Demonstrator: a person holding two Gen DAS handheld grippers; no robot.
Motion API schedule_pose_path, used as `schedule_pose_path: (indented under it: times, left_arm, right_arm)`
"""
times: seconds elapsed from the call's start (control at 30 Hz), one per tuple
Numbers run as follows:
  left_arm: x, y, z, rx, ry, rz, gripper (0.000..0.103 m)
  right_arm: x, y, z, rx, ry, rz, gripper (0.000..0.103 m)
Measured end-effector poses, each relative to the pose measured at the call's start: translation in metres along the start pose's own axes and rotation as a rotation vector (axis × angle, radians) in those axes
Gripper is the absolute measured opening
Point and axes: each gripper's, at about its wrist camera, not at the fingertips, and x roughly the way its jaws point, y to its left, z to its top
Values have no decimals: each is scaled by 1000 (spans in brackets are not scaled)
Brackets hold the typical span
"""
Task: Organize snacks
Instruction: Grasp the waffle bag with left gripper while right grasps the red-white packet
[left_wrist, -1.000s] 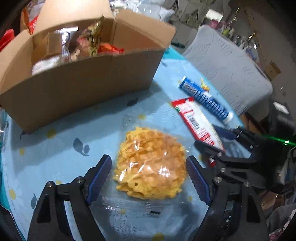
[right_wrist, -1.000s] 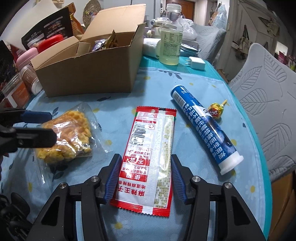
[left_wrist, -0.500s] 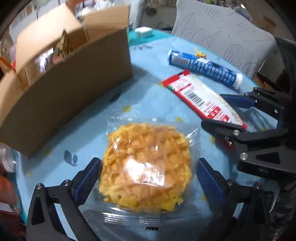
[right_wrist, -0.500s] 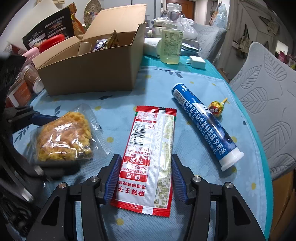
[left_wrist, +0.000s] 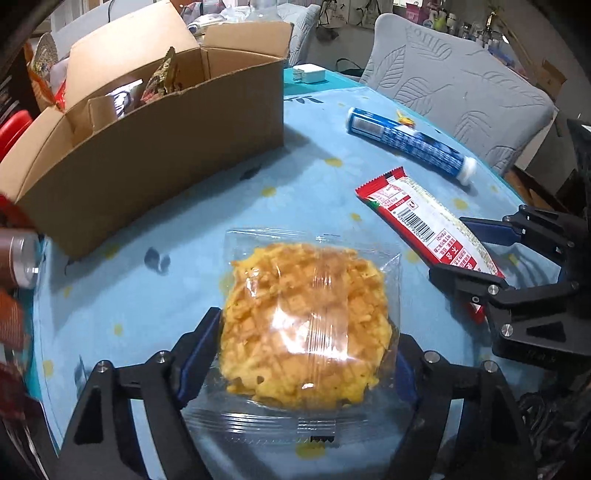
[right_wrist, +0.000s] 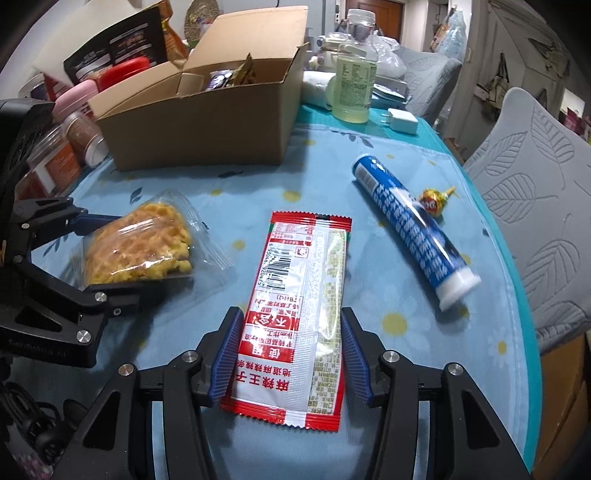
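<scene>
You are working beside the open cardboard box, whose near wall is standing between you and its compartments, so you will need to lift clear of that rim. Your left gripper is closing its jaws around the bagged waffle cake; squeezing too hard may be crushing it, I judge. Your right gripper is straddling the red-and-white sachet, part-open; whether the pads are touching is unclear. The blue tube is lying near the table edge, free to roll off.
</scene>
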Motion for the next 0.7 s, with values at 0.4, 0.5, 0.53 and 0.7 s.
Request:
schedule_pose_path:
  times: [0.4, 0.5, 0.53, 0.7]
  left_arm:
    - [-17, 4, -26, -109, -21, 33, 80]
    - [-21, 12, -29, -155, -40, 35, 80]
    - [-21, 13, -29, -164, -47, 37, 80]
    - [-21, 14, -31, -185, -77, 51, 80]
  right_arm:
    - [-11, 11, -18, 11, 35, -29, 62]
    - [-8, 12, -15, 20, 30, -32, 64]
    - [-7, 11, -14, 31, 29, -29, 64]
    - [-8, 15, -16, 0, -4, -16, 46]
